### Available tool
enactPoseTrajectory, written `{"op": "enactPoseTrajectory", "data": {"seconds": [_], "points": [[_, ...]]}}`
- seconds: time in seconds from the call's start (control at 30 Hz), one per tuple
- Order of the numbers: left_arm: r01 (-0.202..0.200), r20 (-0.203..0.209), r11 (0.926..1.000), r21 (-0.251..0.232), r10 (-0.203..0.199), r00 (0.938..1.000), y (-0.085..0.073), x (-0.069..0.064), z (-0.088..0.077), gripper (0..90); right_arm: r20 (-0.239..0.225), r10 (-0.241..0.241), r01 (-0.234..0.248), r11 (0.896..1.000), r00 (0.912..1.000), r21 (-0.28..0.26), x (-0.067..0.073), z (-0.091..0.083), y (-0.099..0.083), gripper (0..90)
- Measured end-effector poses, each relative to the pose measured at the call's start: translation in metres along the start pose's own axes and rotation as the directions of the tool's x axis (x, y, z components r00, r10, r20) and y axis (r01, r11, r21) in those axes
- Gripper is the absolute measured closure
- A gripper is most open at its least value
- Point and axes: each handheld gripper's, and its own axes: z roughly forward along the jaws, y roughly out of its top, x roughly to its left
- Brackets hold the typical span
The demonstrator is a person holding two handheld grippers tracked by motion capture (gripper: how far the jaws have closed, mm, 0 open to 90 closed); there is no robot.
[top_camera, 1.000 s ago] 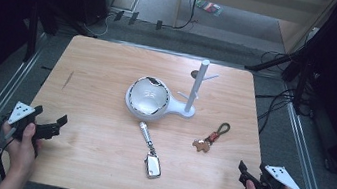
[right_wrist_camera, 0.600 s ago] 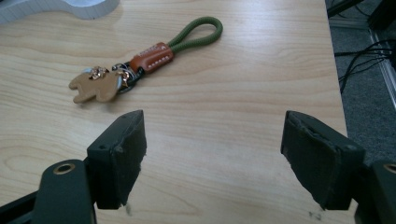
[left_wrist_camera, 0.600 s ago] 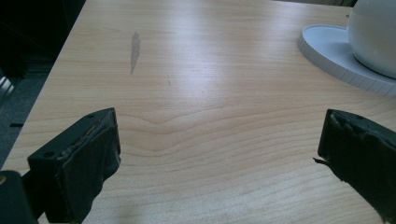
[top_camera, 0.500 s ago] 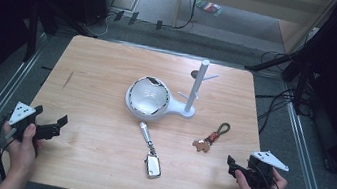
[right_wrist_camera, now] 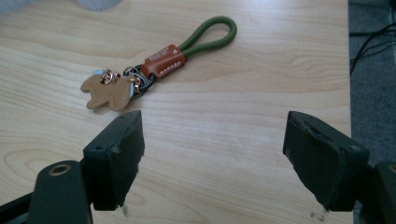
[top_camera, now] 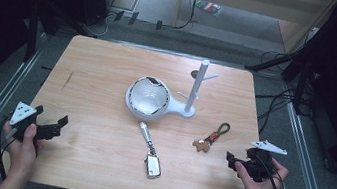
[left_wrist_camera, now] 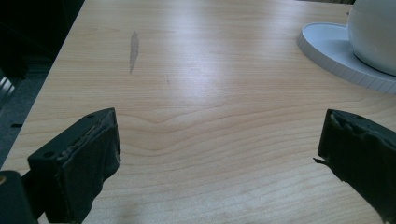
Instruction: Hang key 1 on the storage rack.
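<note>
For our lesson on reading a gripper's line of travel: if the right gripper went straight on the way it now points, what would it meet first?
Probably the keychain. It lies just ahead of the right gripper, whose jaws stand open and empty, slightly toward the left jaw's side in the right gripper view. Depth is unclear, so it could pass just beside it.

In the left gripper view, the white bowl-shaped stand [left_wrist_camera: 373, 35] ahead and to the right of the left gripper [left_wrist_camera: 219, 154] is cut off by the top and right edges, so its upper part is out of sight. The right jaw runs off the picture's right edge. In the right gripper view, a pale thing [right_wrist_camera: 95, 3] beyond the right gripper [right_wrist_camera: 212, 154] is clipped by the top edge; what it is cannot be told. The small charm [right_wrist_camera: 108, 76] on the keychain [right_wrist_camera: 159, 65] ahead of the left jaw is too fine to read.
</note>
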Motion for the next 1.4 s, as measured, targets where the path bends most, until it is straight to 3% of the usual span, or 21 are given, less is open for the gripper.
{"op": "enactPoseTrajectory", "data": {"seconds": [0.23,0.63,0.67,0.83,1.03,1.4], "points": [[-0.006,0.010,1.0000,0.004,0.006,0.9999,0.000,0.000,0.000,0.0,0.014,-0.013,0.012,0.996,0.9998,0.093,-0.002,0.012,0.009,19.1],[-0.008,0.011,1.0000,-0.003,0.008,0.9999,-0.001,0.000,-0.001,0.0,0.029,-0.059,0.051,0.973,0.9979,0.225,0.002,0.023,0.033,18.4],[-0.008,0.009,1.0000,-0.001,0.008,0.9999,-0.001,0.000,-0.001,0.0,0.037,-0.067,0.054,0.962,0.9971,0.269,0.004,0.028,0.037,18.5],[-0.016,0.015,0.9999,-0.001,0.016,0.9998,-0.001,-0.001,-0.002,0.0,0.035,-0.059,0.043,0.938,0.9977,0.343,0.007,0.037,0.047,15.9],[-0.016,0.015,0.9999,-0.001,0.016,0.9998,-0.001,-0.001,-0.002,0.0,0.060,-0.054,0.027,0.922,0.9967,0.386,0.010,0.044,0.056,16.1],[-0.017,0.014,0.9999,0.002,0.017,0.9998,-0.001,-0.001,-0.001,0.0,0.073,-0.036,0.003,0.912,0.9967,0.411,0.018,0.054,0.067,21.8]]}}
